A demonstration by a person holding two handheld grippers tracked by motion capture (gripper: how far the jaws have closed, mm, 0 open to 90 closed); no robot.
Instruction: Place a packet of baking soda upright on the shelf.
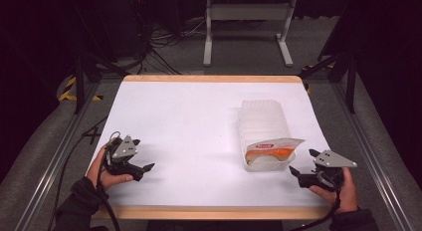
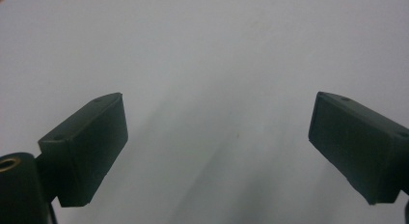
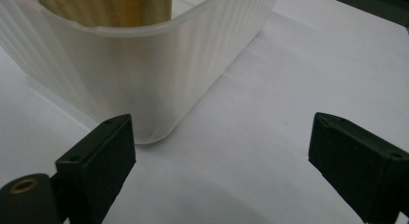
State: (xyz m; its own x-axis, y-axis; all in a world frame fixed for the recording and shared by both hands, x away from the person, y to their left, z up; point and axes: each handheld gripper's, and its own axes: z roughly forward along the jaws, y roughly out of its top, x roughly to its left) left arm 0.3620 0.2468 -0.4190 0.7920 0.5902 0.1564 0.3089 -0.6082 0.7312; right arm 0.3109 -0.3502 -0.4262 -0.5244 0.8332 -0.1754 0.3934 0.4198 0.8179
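Note:
A translucent white ribbed plastic container [image 1: 263, 122] lies on the right half of the white table [image 1: 189, 121]. A packet with an orange and red label [image 1: 271, 150] sits at its near end. My right gripper [image 1: 301, 161] is open just right of that near end, close to the container without touching it. In the right gripper view the container's rounded corner [image 3: 144, 79] stands just beyond the left jaw, with something tan [image 3: 106, 7] inside, and the right gripper [image 3: 219, 120] holds nothing. My left gripper [image 1: 144, 155] rests open at the near left, over bare table [image 2: 217, 50], with the left gripper [image 2: 217, 113] empty.
The table has a wooden rim [image 1: 209, 212] along its near and far edges. Metal rails [image 1: 59, 156] run along both sides. Behind the table a white stand [image 1: 246, 27] and cables [image 1: 159, 47] are on the grey floor.

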